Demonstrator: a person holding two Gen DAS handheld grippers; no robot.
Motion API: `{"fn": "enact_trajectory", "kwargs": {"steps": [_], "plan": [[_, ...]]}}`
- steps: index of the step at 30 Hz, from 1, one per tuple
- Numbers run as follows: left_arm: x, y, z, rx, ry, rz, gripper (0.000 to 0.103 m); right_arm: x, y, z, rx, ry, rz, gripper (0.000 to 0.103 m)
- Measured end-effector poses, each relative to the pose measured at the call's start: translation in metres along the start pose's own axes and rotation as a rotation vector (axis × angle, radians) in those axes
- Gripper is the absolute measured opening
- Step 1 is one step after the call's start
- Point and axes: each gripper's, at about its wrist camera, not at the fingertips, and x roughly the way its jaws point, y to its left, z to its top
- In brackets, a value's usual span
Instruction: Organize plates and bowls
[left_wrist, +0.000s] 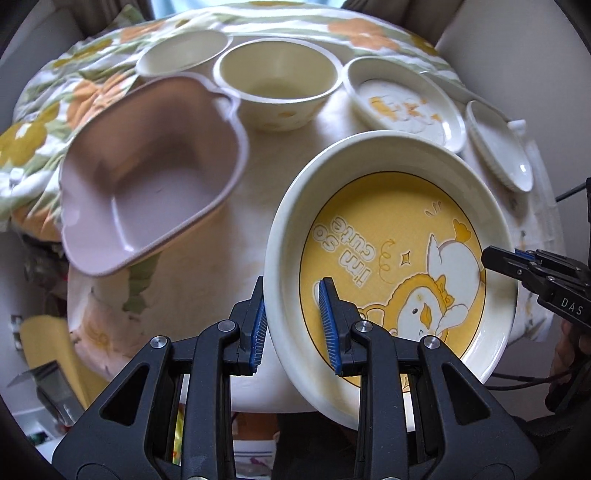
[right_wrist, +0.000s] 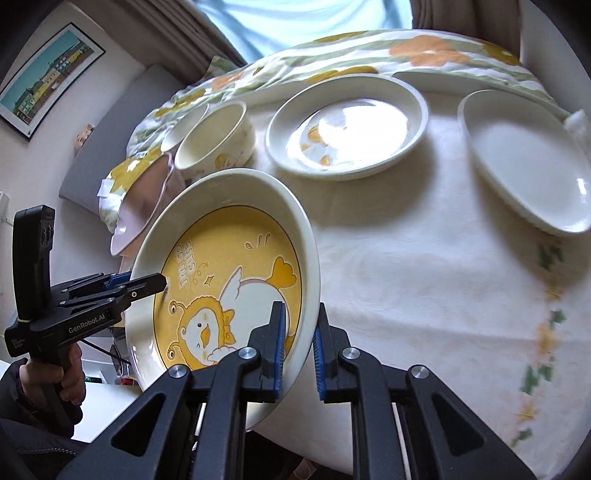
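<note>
Daylight from a curtained window falls on a round table (right_wrist: 424, 280) under a pale cloth, with a flowered cloth (left_wrist: 122, 33) bunched along its far edge and a framed picture (right_wrist: 48, 77) on the wall.

At the near edge both tools are clamped on one dish, the yellow plate (left_wrist: 391, 258) with a cartoon duck. The left gripper (left_wrist: 293, 321) has one blue pad inside the rim and one outside, pinching the rim wall. The right gripper (right_wrist: 300, 343) grips the opposite rim the same way, clenched tight. The plate hangs tilted between them, off the cloth and partly past the near edge.

Further out, toward the left edge, sits a pink bowl (left_wrist: 147, 177) with a moulded handle. Along the far edge stand a cream bowl (left_wrist: 277, 85) and a smaller bowl (left_wrist: 181, 55). Beside those is a deep plate (right_wrist: 347, 125) with a faint yellow print, and toward the right edge an oval white dish (right_wrist: 524, 162).

The yellow plate looks like glazed ceramic: stiff, fairly heavy, slick and likely to chip if knocked. Its raised rim is the sensible place to hold, and two opposite grips should stop it swinging. I would judge it belongs on the deep plate, which looks alike in shape. It should go down level and gently, since glaze on glaze slides. The pink bowl seems like light plastic, more forgiving.
</note>
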Motion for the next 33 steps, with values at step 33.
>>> {"fn": "enact_trajectory", "kwargs": {"steps": [33], "plan": [[0.022, 0.021, -0.008, 0.078, -0.038, 0.105, 0.027, 0.047, 0.026, 0.009, -0.028, 0.065, -0.083, 0.030]]}}
